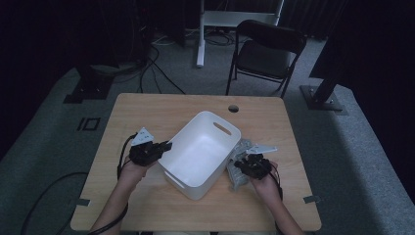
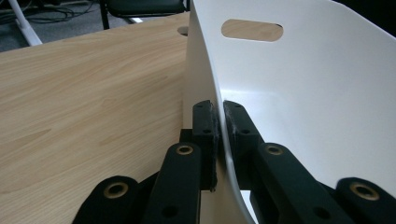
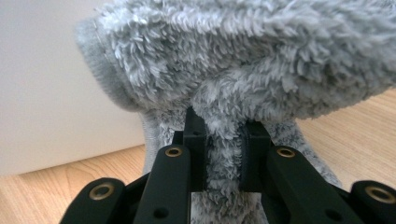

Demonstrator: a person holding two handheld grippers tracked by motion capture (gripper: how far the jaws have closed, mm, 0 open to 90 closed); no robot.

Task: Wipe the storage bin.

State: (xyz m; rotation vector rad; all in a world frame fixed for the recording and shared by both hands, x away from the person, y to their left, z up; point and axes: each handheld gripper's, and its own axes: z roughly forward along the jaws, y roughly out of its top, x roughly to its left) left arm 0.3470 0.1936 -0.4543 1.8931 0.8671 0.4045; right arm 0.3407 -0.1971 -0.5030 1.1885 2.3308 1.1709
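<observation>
The wooden table [image 1: 147,112] fills the middle of the high view, and the white bin [image 1: 195,152] sits at its centre, turned at an angle, with a slot handle near its upper right rim. In the left gripper view that bin [image 2: 303,93] takes up the right half of the frame, its handle slot near the top centre and the bare table [image 2: 84,102] on the left.

Just right of the bin in the high view lies the grey fleece cloth [image 1: 240,169], crumpled on the tabletop and touching or nearly touching the bin's right wall. In the right gripper view the cloth [image 3: 261,60] spreads over the upper frame, with the bin's white wall [image 3: 42,84] behind it at the left.

Your left gripper [image 1: 165,146] is at the bin's left wall, left of centre in the high view. In its own view, your left gripper [image 2: 219,121] has its jaws nearly closed, one inside and one outside the thin wall, pinching the rim.

Your right gripper [image 1: 241,164] is on the cloth, right of centre. In its own view, your right gripper [image 3: 224,135] has its jaws narrowly apart, clamped on a bunched fold of fleece.
</observation>
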